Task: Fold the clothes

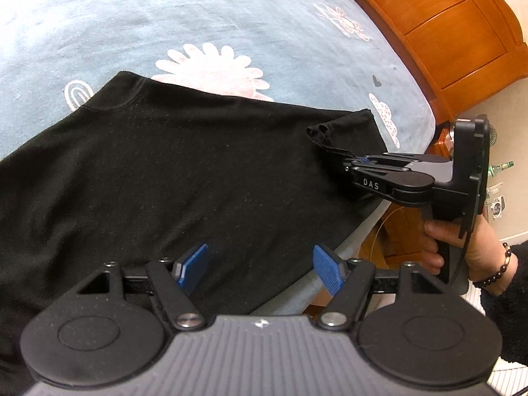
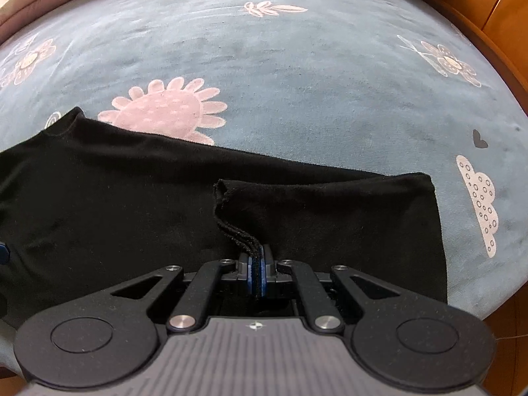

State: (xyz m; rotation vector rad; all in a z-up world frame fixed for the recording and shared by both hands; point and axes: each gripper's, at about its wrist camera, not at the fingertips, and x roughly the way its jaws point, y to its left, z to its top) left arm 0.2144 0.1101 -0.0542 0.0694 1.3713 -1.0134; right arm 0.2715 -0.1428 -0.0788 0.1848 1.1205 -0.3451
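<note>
Nearest the left wrist camera, the left gripper (image 1: 260,269) hangs with its blue pads (image 1: 193,264) spread wide and nothing between them, poised over the near part of the black garment (image 1: 171,171) without touching it. In the right wrist view the right gripper (image 2: 256,272) is clenched on a thin bunched edge of that same garment, a narrow strip of dark hem rising out of the closed pads toward a small raised fold (image 2: 227,194). From the left wrist view this grip shows from the side, at the garment's right end near the edge of the bed, with a person's hand (image 1: 462,247) on the handle, a beaded bracelet (image 1: 498,270) at the wrist and a dark fuzzy sleeve (image 1: 508,300) behind it. The garment lies flat on a blue-grey bedspread (image 2: 297,76) printed with pink flowers and a white cloud; its long axis runs across both views, from a seamed corner (image 1: 132,77) at upper left down to the squared end at right, and its far edge slants downward to the right. A large pink flower (image 2: 165,109) is partly covered by that far edge. Orange wooden drawers (image 1: 439,23) stand beyond the bed at upper right; they are closed, so their contents cannot be seen.
</note>
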